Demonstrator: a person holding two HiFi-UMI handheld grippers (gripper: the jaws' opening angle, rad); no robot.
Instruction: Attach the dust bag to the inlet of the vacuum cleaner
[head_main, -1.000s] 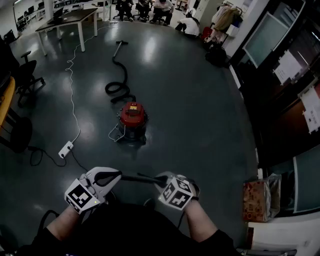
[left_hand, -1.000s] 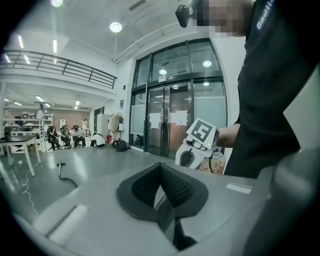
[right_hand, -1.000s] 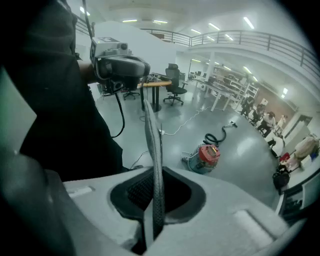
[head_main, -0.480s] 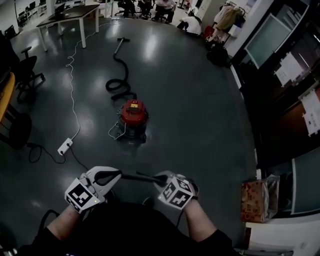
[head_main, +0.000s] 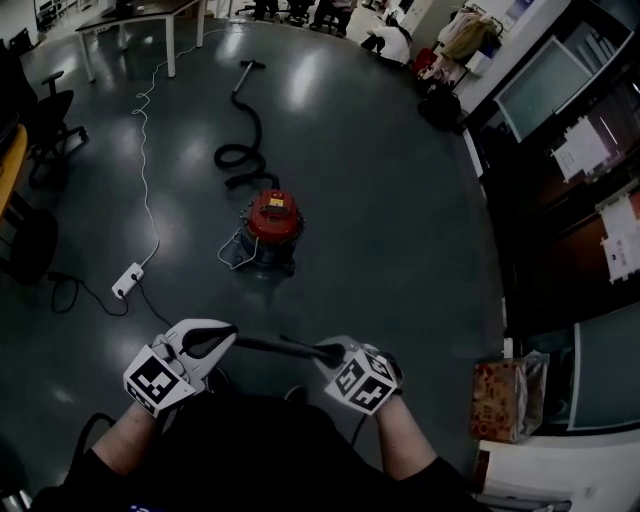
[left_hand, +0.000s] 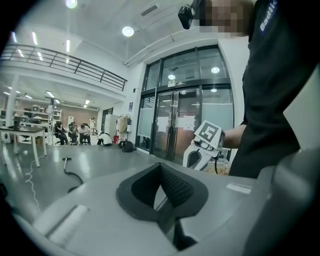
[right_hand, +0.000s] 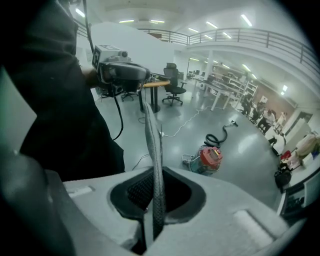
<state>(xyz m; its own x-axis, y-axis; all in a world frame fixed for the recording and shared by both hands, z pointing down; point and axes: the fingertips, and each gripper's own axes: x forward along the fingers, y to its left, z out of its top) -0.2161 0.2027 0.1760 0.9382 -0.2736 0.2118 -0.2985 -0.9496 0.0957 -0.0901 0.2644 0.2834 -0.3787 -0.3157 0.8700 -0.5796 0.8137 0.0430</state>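
Note:
The dust bag (head_main: 275, 347) shows as a thin dark strip stretched between my two grippers, low in the head view. My left gripper (head_main: 218, 340) is shut on its left end and my right gripper (head_main: 325, 352) on its right end. In the right gripper view the bag (right_hand: 154, 165) rises edge-on from the shut jaws (right_hand: 155, 176) up to the left gripper (right_hand: 131, 74). In the left gripper view the jaws (left_hand: 161, 172) are closed, with the right gripper (left_hand: 197, 155) beyond. The red vacuum cleaner (head_main: 272, 225) stands on the floor ahead, its black hose (head_main: 245, 140) trailing away. Its inlet is not visible.
A white power strip (head_main: 125, 282) with a long white cable (head_main: 145, 170) lies left of the vacuum. An office chair (head_main: 45, 120) and a desk (head_main: 140, 15) stand at the far left, and seated people (head_main: 385, 40) at the back. A patterned box (head_main: 503, 400) sits by the right wall.
Both grippers have drifted slightly across the floor with the bag still stretched between them, and the head view has swung a little. The jaws have not changed.

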